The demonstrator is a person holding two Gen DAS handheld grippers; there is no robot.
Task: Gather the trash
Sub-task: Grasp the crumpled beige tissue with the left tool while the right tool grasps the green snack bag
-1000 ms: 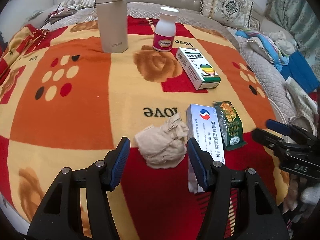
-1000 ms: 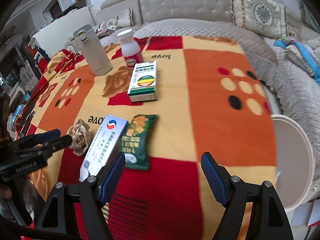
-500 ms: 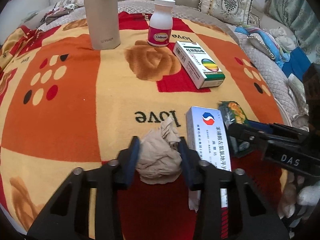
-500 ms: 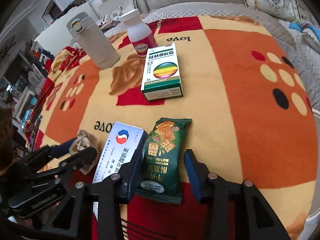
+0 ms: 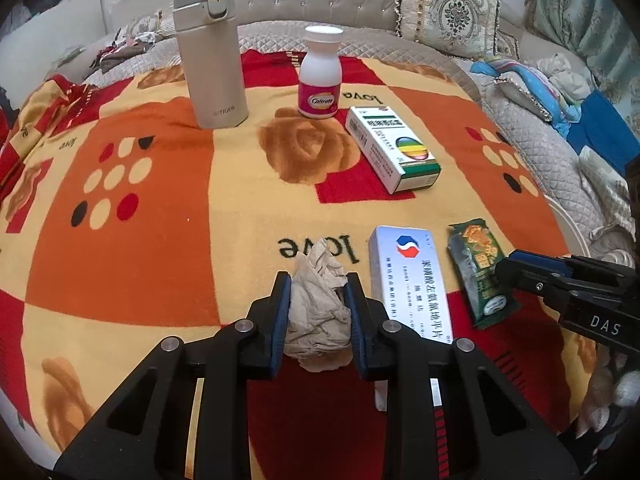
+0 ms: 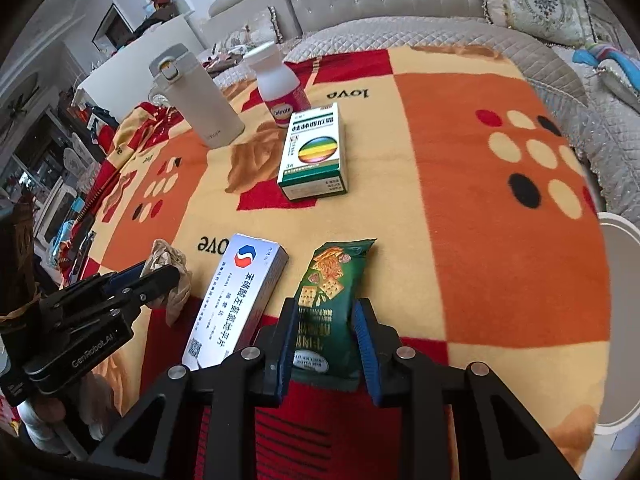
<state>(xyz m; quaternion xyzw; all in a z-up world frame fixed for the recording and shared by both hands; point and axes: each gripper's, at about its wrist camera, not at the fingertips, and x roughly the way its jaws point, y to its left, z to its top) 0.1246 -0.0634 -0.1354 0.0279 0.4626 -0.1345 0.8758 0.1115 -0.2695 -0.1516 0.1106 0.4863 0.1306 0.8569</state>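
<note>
In the left wrist view, the left gripper point(image 5: 317, 312) is seen closed onto a crumpled brown tissue point(image 5: 318, 312), whose sides are pressed by both blue pads while its bulk rests on the patterned blanket point(image 5: 160, 208). Just beside the tissue, on its right, a white-and-blue medicine box point(image 5: 410, 280) is laid flat, and beyond that the green cracker packet point(image 5: 478, 268) is met by the tip of the right gripper point(image 5: 520, 270). Farther back, a beige Tiger flask point(image 5: 210, 56), a Caltrate bottle point(image 5: 320, 76) and a green-and-white medicine box point(image 5: 394, 150) are left standing or lying well apart from the grasp. In the right wrist view, the right gripper point(image 6: 326, 332) is shown clamped around the lower end of the green cracker packet point(image 6: 332, 292), which lies on the blanket point(image 6: 480, 240) just beside the white-and-blue medicine box point(image 6: 236, 300); the left gripper point(image 6: 160, 276) is seen at the left, shut on the tissue point(image 6: 170, 264). A white bin rim point(image 6: 618, 320) is visible past the blanket's right edge. The grasping step is judged to be in hand for both pieces of trash. A lift clear of the blanket is called for next, followed by carriage to the bin, with grip kept firm on the soft tissue and slippery packet.
</note>
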